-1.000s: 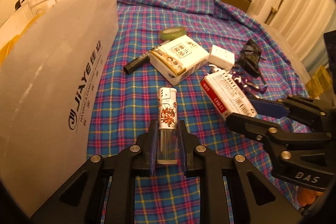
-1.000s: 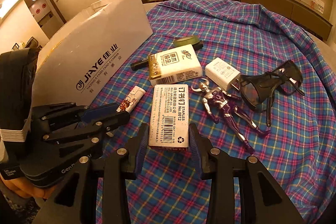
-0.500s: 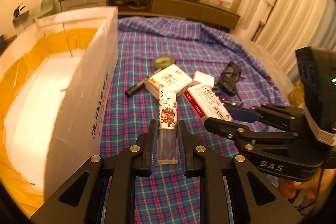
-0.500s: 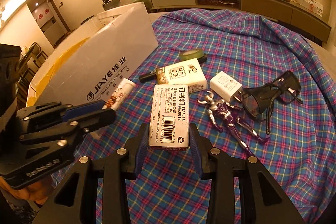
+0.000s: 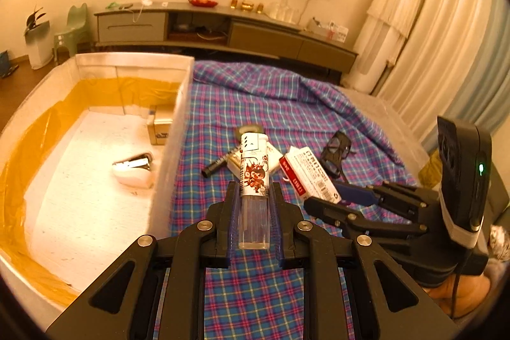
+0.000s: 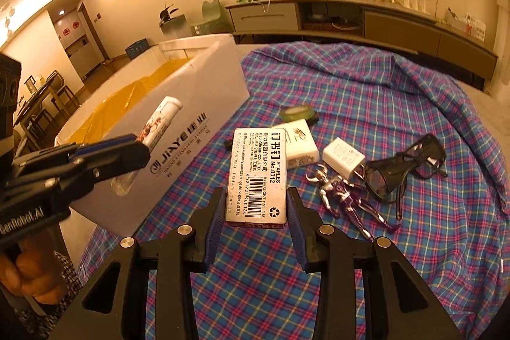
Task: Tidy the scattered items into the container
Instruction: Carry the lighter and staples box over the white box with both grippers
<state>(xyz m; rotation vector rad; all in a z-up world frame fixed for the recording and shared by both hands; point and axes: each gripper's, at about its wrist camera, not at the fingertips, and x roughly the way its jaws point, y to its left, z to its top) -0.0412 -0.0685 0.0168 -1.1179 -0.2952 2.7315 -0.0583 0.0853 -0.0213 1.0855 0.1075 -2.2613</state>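
My left gripper (image 5: 254,206) is shut on a lighter (image 5: 254,177) with a cartoon print, held in the air just right of the white box (image 5: 173,129); the lighter also shows in the right wrist view (image 6: 159,121). My right gripper (image 6: 255,212) is shut on a staples box (image 6: 256,177), lifted above the plaid cloth (image 6: 398,104); the staples box also shows in the left wrist view (image 5: 310,177). The white box (image 6: 191,117) is open with yellow lined walls; a stapler (image 5: 134,169) and a small carton (image 5: 161,129) lie inside.
On the cloth lie a white packet (image 6: 301,145), a charger (image 6: 342,160), a purple figure (image 6: 344,199), dark glasses (image 6: 404,168), a tape roll (image 6: 296,113) and a black marker (image 5: 216,164). A long cabinet (image 5: 223,31) stands behind.
Both grippers have risen with their items. The left one now sits higher than the box rim, so the box's inside has come into view.
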